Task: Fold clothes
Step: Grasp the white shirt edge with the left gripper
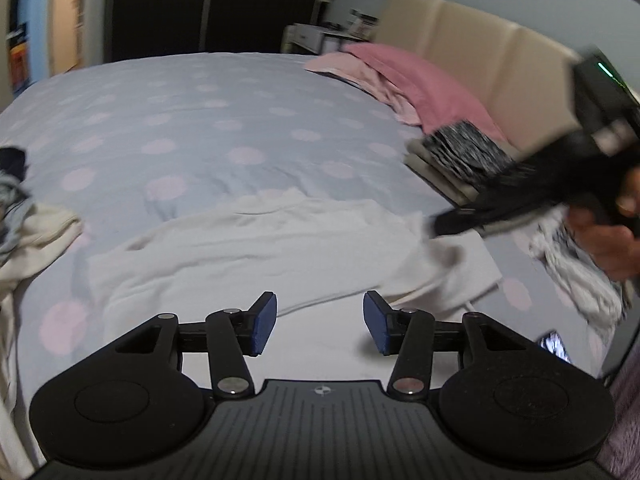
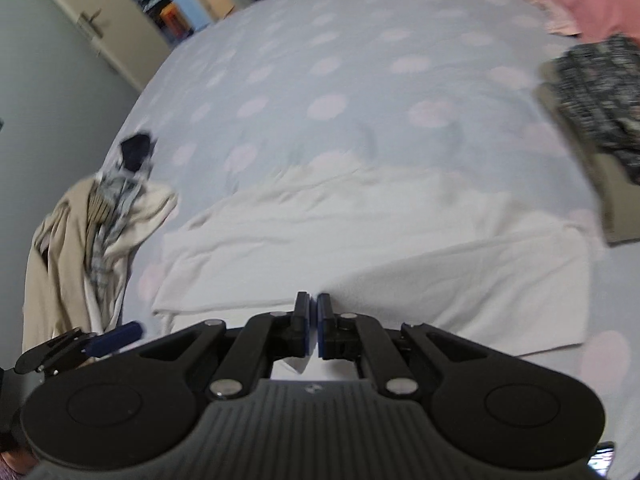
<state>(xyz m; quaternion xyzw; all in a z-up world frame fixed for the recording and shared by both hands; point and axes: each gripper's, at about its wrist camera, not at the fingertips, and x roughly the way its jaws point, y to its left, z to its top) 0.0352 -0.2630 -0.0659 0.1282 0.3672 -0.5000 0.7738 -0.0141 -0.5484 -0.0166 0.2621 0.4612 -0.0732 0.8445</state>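
Note:
A white garment (image 1: 256,248) lies spread and partly folded on the dotted bed; it also shows in the right wrist view (image 2: 380,240). My left gripper (image 1: 319,322) is open and empty, hovering over the garment's near edge. My right gripper (image 2: 313,318) has its jaws closed with a thin gap, over the near edge of the white garment; no cloth shows between the pads. The right gripper appears blurred in the left wrist view (image 1: 520,200), above the garment's right side.
A pile of unfolded clothes (image 2: 92,232) hangs at the bed's left edge. A stack of folded clothes (image 1: 460,160) with a black-and-white patterned top sits at the right, near pink pillows (image 1: 420,80) and the headboard. A phone (image 1: 556,346) lies at the near right.

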